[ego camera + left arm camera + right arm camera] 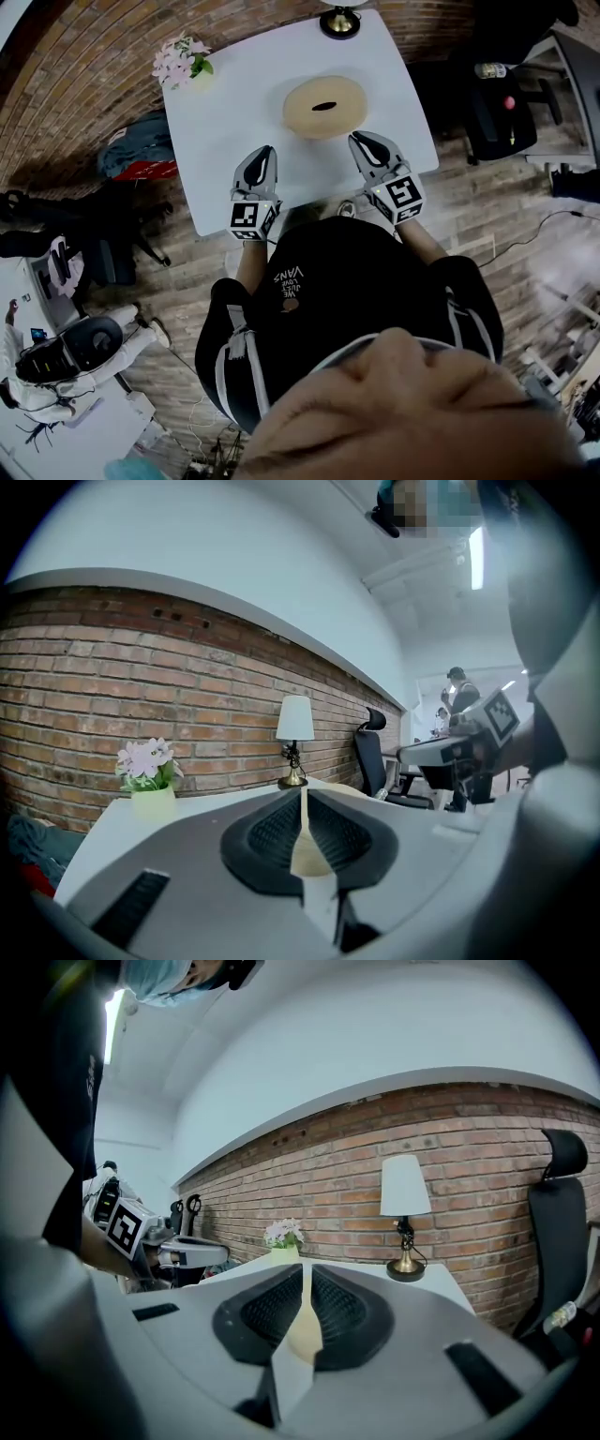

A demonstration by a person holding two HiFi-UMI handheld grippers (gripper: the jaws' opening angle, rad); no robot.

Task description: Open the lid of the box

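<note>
The box (324, 106) is a round beige one with a dark slot in the middle of its lid, resting mid-table on the white table (234, 112). My left gripper (265, 153) hovers short of it on the near left, jaws shut with nothing held. On the near right, my right gripper (360, 141) is also shut and empty, its tip close to the box's rim. In the left gripper view the shut jaws (304, 803) leave only a beige sliver of the box (309, 855) showing. The right gripper view shows the same: shut jaws (306, 1283), box (305, 1335) behind.
A brass-footed lamp (339, 21) stands at the table's far edge and a pot of pink flowers (183, 62) at its far left corner. A brick wall runs behind. A black office chair (558, 1232) stands right of the table, bags and chairs on the floor to the left.
</note>
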